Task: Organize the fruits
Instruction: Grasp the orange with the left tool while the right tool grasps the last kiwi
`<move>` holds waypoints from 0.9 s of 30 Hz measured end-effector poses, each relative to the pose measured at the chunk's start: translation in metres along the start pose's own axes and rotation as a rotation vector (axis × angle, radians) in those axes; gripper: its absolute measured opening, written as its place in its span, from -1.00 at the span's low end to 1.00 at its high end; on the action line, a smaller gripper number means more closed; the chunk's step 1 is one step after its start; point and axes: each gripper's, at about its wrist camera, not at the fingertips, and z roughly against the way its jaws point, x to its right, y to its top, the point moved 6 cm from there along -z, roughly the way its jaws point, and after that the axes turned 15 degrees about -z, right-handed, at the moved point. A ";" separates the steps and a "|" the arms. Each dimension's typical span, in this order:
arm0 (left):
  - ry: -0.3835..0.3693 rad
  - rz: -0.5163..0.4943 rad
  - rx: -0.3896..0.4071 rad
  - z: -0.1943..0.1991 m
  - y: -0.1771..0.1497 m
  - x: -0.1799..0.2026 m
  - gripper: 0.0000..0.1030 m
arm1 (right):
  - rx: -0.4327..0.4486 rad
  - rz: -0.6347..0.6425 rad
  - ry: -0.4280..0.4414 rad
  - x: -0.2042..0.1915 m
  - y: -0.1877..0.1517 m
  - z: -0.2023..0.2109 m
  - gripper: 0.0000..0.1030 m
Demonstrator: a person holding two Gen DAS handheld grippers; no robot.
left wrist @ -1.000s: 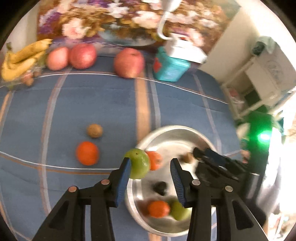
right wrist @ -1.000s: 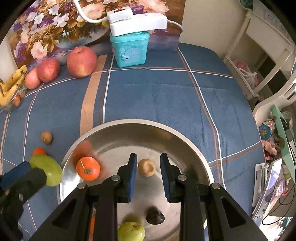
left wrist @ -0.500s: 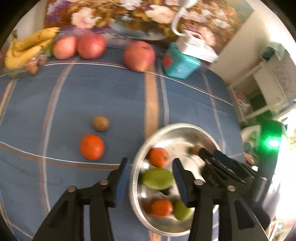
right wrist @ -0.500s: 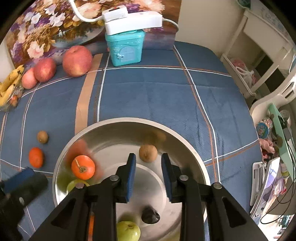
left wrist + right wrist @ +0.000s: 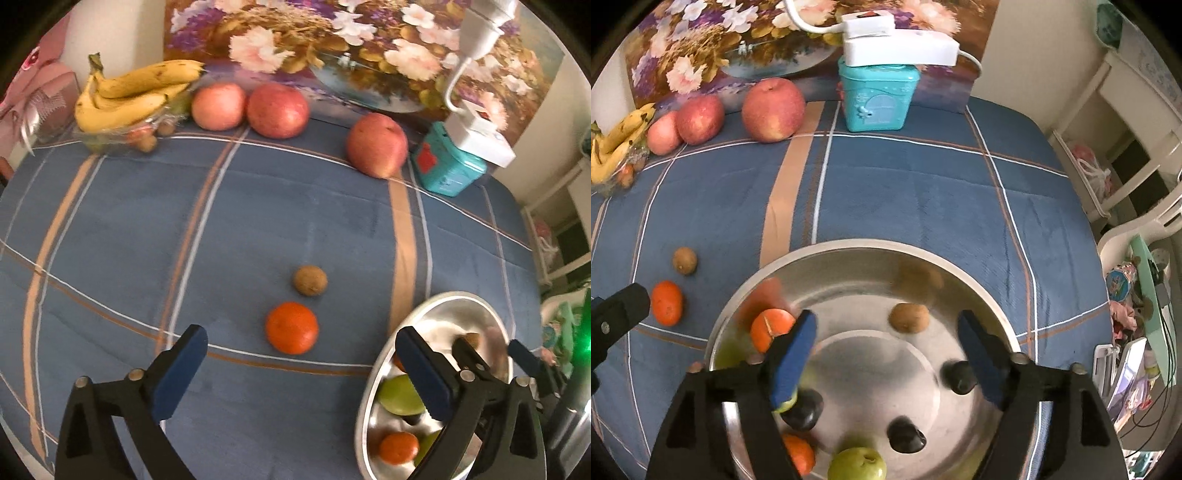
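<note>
While the left gripper (image 5: 301, 373) hangs over the blue cloth (image 5: 258, 206) with its jaws spread wide and empty, an orange (image 5: 291, 328) lies between its fingers at twelve o'clock, a small brown fruit (image 5: 310, 280) just beyond it. The metal bowl (image 5: 373, 373) sits at four o'clock in that view, holding a green fruit (image 5: 399, 391). The right gripper (image 5: 886, 354) hovers above the bowl, jaws also parted with nothing between them; a brown fruit (image 5: 909, 317) rests in the bowl at twelve o'clock. Three apples (image 5: 773, 109) and bananas (image 5: 617, 144) line the far edge at ten o'clock.
</note>
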 end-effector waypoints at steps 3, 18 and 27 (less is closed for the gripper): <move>0.018 0.027 -0.002 -0.003 0.001 -0.010 1.00 | 0.013 0.021 0.004 -0.007 0.000 0.003 0.66; 0.051 0.102 -0.052 -0.027 -0.004 -0.050 1.00 | 0.001 -0.036 0.118 -0.048 -0.004 0.003 0.83; -0.036 0.123 -0.065 -0.040 -0.006 -0.046 0.97 | -0.005 -0.091 0.113 -0.044 -0.002 0.000 0.83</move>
